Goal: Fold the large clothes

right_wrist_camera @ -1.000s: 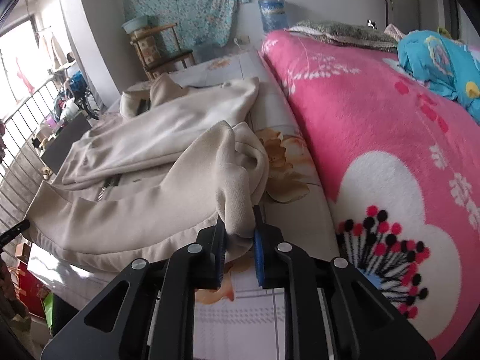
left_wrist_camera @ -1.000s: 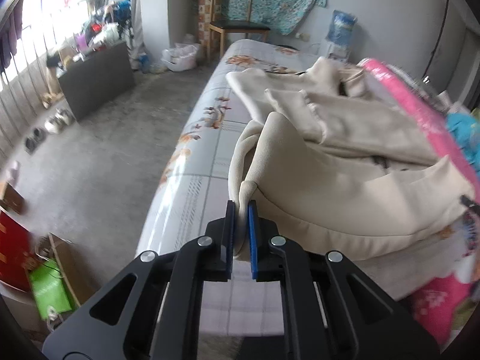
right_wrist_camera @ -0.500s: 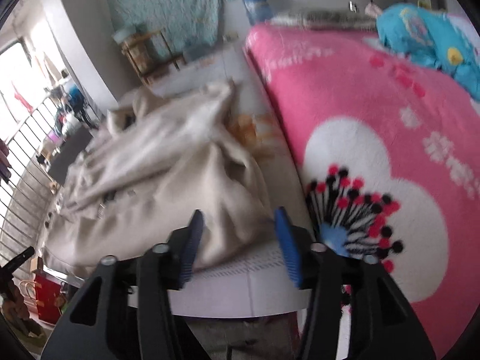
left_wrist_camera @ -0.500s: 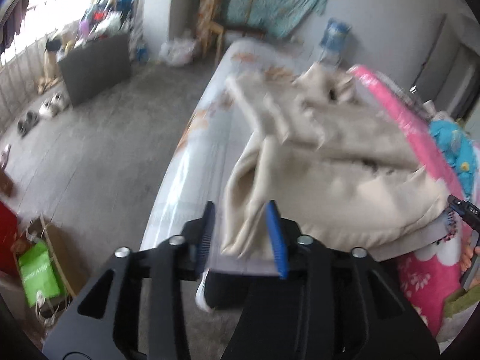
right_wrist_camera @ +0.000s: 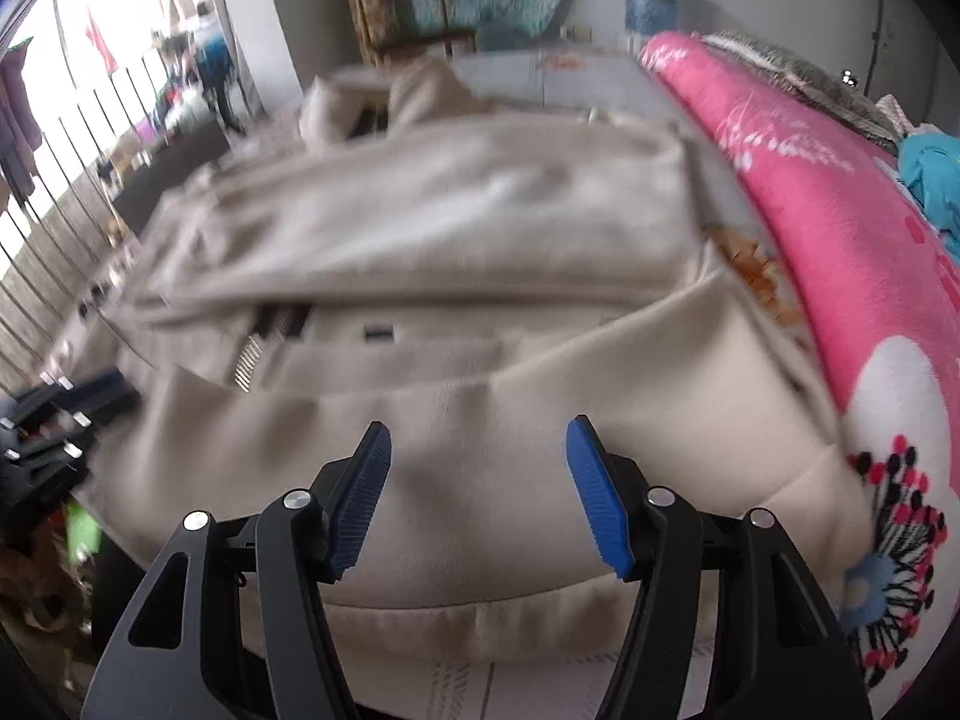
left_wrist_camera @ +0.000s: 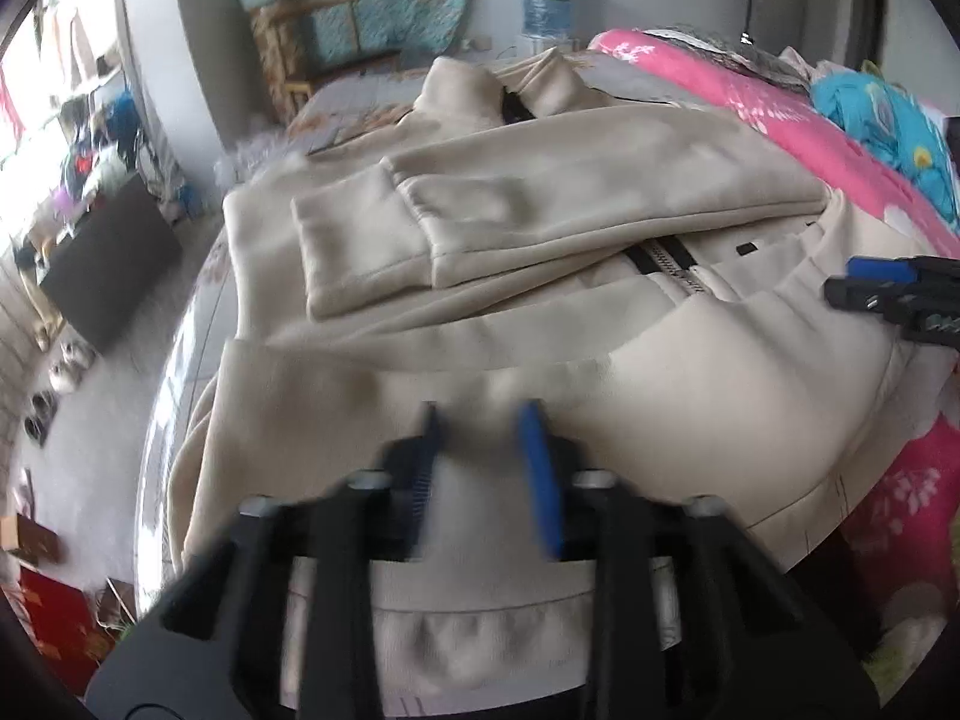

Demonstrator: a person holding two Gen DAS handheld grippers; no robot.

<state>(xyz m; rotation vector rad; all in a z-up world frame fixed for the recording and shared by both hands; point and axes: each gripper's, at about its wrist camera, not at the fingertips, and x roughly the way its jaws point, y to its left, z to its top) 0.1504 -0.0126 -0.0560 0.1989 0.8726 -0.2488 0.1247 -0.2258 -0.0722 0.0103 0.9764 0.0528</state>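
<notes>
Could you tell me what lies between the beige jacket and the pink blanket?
A strip of bed sheet with an orange print separates jacket and blanket; the right wrist view shows it.

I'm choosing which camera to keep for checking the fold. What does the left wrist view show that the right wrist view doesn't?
Only the left wrist view shows the two folded beige sleeve cuffs lying side by side across the chest, and the shoes on the grey floor.

Only the right wrist view shows the white barred railing and the black-and-red flower print on the pink blanket.

Both show the beige zip-up fleece jacket, its dark zipper, the pink floral blanket and the blue water jug.
</notes>
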